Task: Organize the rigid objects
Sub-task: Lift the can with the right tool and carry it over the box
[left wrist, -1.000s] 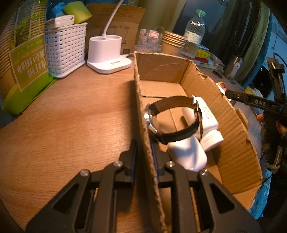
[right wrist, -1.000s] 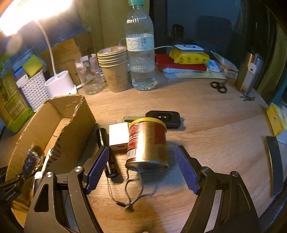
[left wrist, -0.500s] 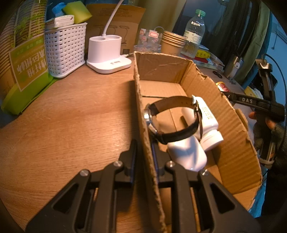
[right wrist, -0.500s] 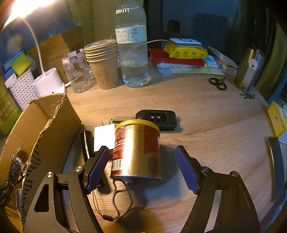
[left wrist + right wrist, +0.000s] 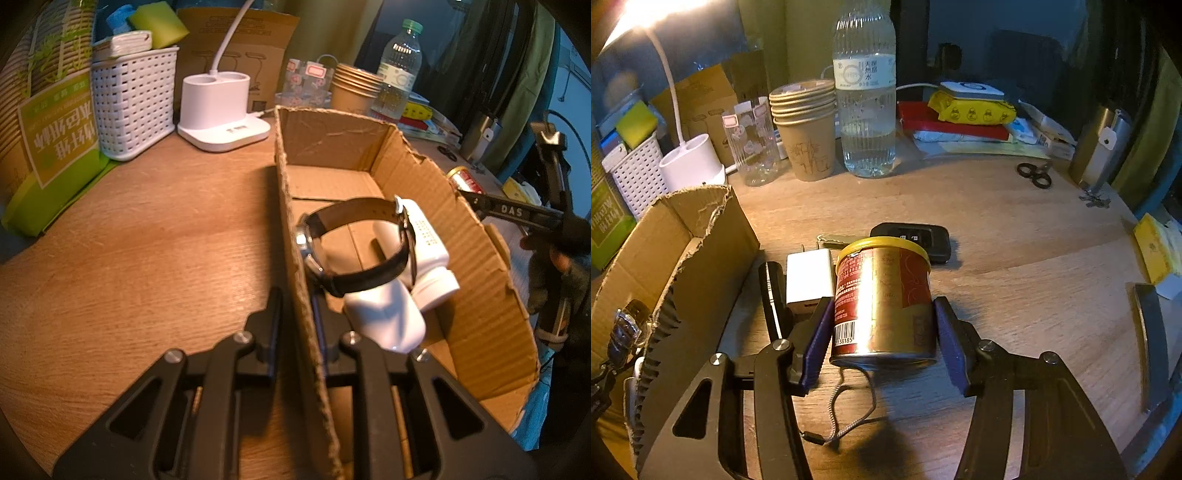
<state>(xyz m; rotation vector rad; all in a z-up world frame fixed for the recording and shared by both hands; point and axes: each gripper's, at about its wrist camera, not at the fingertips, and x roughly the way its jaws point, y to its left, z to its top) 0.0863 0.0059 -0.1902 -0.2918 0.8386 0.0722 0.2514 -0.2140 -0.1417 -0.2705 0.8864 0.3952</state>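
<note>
water bottle (image 5: 866, 110) behind paper cups (image 5: 805, 125).

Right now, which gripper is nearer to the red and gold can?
Right. The right gripper straddles the can, its jaws closing with the blue pads at the can's sides. The left gripper is shut on the cardboard box wall, with the can beyond the box's far wall.
</note>
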